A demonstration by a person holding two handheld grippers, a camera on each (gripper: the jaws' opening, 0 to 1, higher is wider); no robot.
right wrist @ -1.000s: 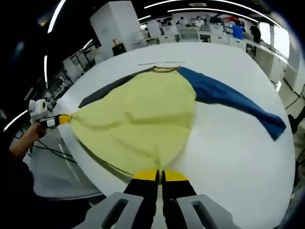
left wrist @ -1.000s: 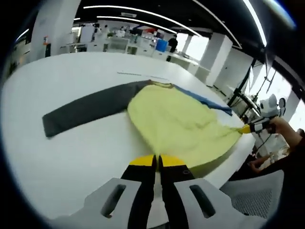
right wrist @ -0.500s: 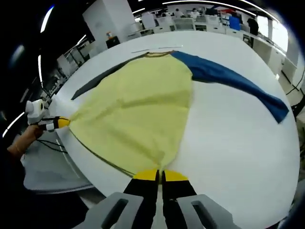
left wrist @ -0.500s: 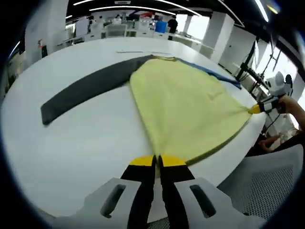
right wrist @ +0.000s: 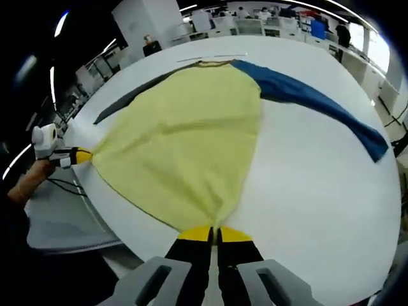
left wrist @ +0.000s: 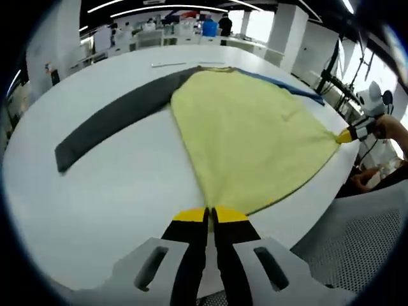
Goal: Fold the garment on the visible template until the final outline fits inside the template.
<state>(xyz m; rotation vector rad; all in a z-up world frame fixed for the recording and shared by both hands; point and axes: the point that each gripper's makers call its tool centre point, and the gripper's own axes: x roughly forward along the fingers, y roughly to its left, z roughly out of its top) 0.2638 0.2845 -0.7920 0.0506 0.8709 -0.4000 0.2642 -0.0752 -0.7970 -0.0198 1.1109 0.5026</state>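
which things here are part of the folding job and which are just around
Part of the job:
- garment, yellow body with one grey sleeve and one blue sleeve
- left gripper, shut on a hem corner
- right gripper, shut on the other hem corner
- white table under it

Just around:
- mesh chair
- office desks far behind

Left gripper (left wrist: pixel 210 215) and right gripper (right wrist: pixel 214 234) both have jaws pinched tight on the garment (left wrist: pixel 248 134) hem, held wide apart by the person's hands (left wrist: pixel 390 127)
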